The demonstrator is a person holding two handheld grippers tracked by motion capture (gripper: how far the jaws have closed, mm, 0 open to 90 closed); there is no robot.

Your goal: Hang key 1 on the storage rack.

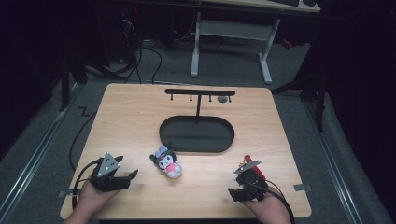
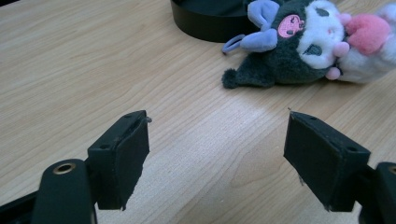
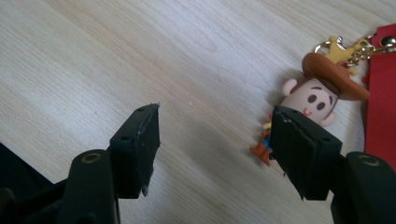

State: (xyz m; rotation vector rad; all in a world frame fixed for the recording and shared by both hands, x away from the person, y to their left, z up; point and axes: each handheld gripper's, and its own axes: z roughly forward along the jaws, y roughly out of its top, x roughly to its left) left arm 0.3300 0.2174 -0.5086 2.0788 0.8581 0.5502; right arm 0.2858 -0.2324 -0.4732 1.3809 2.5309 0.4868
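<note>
right gripper view has the right gripper (image 3: 215, 135) spread and empty, the small cowboy-hat keychain figure (image 3: 312, 95) at 2 o'clock for pickup, while the left gripper (image 2: 217, 151) gapes toward the black-and-white plush doll (image 2: 303, 44).

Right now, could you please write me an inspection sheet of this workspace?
Surface: wooden table, bare between items.
Job's things: plush toy lying near the black oval tray; cowboy keychain figure on a red strap, beside the right gripper.
Clutter: nothing seen.
Grippers: left gripper open, holding nothing; right gripper open, the figure outside its jaws.
Cables: one trails from each gripper.
Surroundings: hook rack above the tray; desk frame and loose floor cables behind.
</note>
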